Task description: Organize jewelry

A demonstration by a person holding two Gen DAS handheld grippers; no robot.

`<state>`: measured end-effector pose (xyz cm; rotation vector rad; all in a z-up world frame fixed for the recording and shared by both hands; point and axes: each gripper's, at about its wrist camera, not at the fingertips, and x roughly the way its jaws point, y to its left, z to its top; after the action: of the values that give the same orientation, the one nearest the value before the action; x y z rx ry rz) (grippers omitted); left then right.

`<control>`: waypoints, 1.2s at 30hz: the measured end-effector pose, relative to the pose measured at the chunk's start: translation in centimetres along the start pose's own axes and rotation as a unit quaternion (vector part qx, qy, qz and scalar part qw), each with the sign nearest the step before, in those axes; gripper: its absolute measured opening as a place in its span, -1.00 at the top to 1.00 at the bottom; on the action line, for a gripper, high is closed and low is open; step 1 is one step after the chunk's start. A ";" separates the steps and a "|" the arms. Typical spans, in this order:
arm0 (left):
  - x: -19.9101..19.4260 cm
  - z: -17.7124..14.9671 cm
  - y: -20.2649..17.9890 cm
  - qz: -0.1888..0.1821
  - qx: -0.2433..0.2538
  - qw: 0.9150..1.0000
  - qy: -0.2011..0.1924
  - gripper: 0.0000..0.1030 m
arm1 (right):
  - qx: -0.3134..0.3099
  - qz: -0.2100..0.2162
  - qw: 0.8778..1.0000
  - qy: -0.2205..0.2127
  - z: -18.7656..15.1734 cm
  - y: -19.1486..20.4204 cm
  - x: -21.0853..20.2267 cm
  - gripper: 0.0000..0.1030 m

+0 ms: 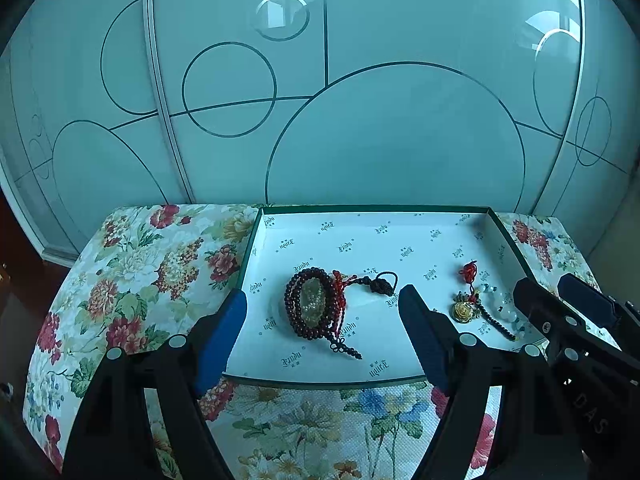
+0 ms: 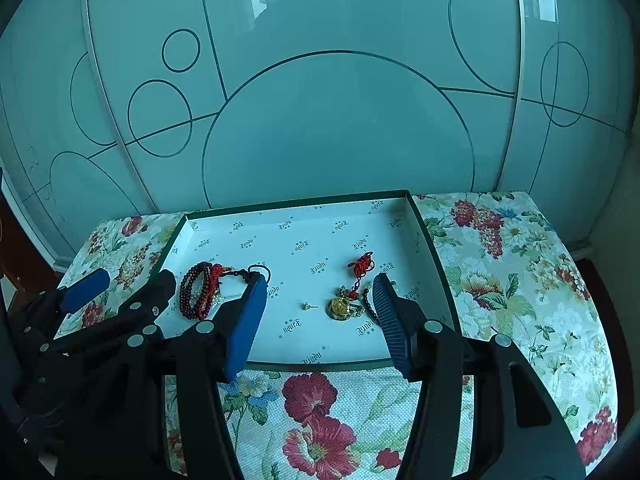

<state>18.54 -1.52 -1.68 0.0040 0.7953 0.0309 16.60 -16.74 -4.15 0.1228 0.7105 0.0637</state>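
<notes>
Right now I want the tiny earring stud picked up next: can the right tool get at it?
Probably yes. The stud lies alone on the tray floor, ahead of the open right tool, with nothing over it.

Table with floral cloth [image 1: 132, 280]; shallow green-rimmed white box [image 1: 360, 236] lies directly on cloth, near rear edge.

Right gripper [image 2: 320, 320] with fingers [image 2: 248, 320] apart over a shallow box [image 2: 280, 366], dark bead bracelets [image 2: 198, 292], gold pendant [image 2: 340, 307], tiny earring [image 2: 309, 306], floral-covered counter [image 2: 500, 280]
</notes>
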 end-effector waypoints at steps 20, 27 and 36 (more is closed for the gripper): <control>-3.4 0.1 0.7 0.007 -0.007 1.000 -0.012 -0.60 | -0.001 -0.007 1.000 -0.017 0.4 -0.1 -3.2 -0.25; -4.5 0.0 0.8 0.004 -0.010 1.000 -0.009 -0.60 | -0.007 -0.007 1.000 -0.023 0.3 0.4 -4.6 -0.36; -5.1 -0.4 0.9 0.008 -0.013 1.000 -0.003 -0.61 | -0.008 -0.009 1.000 -0.027 0.2 0.5 -5.5 -0.39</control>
<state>14.67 -0.76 1.68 -0.0139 0.7878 0.0554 12.53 -16.79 -0.37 0.1020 0.6574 0.0481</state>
